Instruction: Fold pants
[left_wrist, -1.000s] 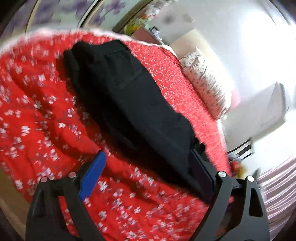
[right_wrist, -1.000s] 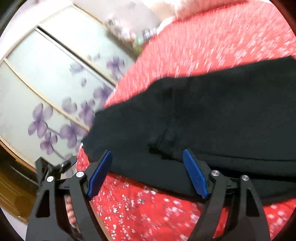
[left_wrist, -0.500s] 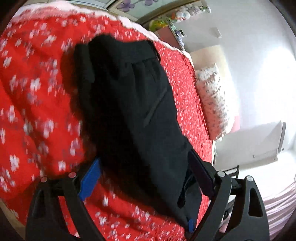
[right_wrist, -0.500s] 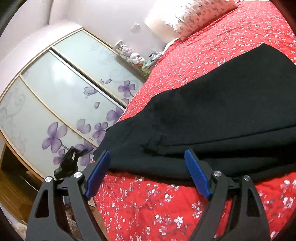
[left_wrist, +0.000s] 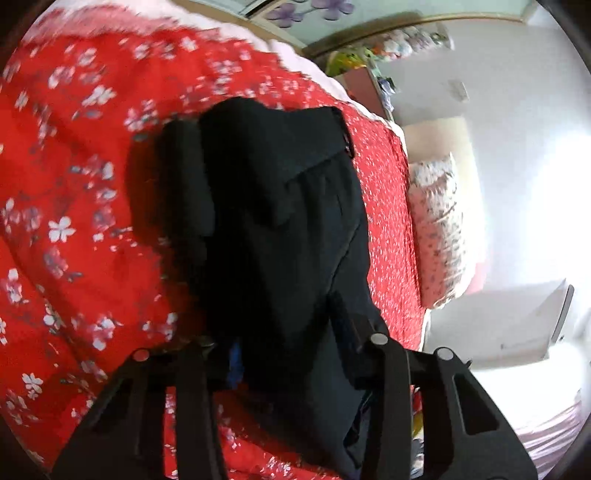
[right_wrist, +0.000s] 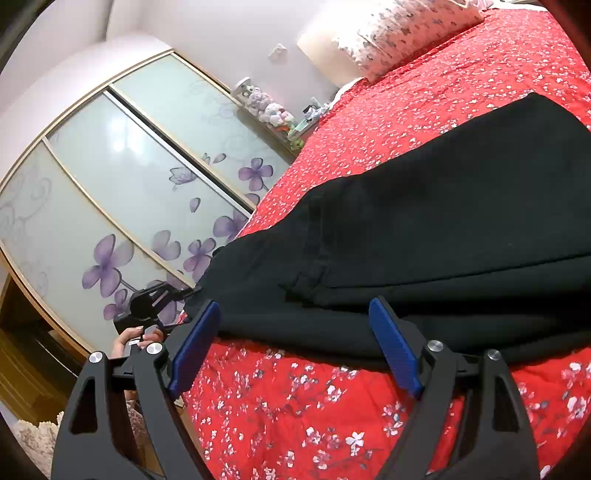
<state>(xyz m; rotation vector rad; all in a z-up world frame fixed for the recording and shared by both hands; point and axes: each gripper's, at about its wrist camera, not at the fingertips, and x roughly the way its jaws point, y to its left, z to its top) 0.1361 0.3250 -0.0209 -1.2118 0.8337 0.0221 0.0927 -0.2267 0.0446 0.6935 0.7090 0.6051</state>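
Black pants (right_wrist: 424, 236) lie folded lengthwise on a red flowered bedspread (right_wrist: 332, 424). In the left wrist view the pants (left_wrist: 288, 229) run away from me, waistband at the far end. My left gripper (left_wrist: 291, 354) has its fingers around the near end of the pants; cloth fills the gap and covers the pads. My right gripper (right_wrist: 295, 347) is open, its blue pads apart, just short of the pants' near edge. The left gripper also shows in the right wrist view (right_wrist: 155, 302), at the pants' left end.
A flowered pillow (left_wrist: 439, 236) lies at the head of the bed. A sliding wardrobe with purple flower panels (right_wrist: 122, 206) stands beside the bed. A shelf with small toys (right_wrist: 269, 110) is by the wall. The bed edge runs under the left gripper.
My left gripper has moved onto the near end of the pants and its fingers have drawn closer together over the cloth. The right gripper stays open and has steadied near the pants' edge.
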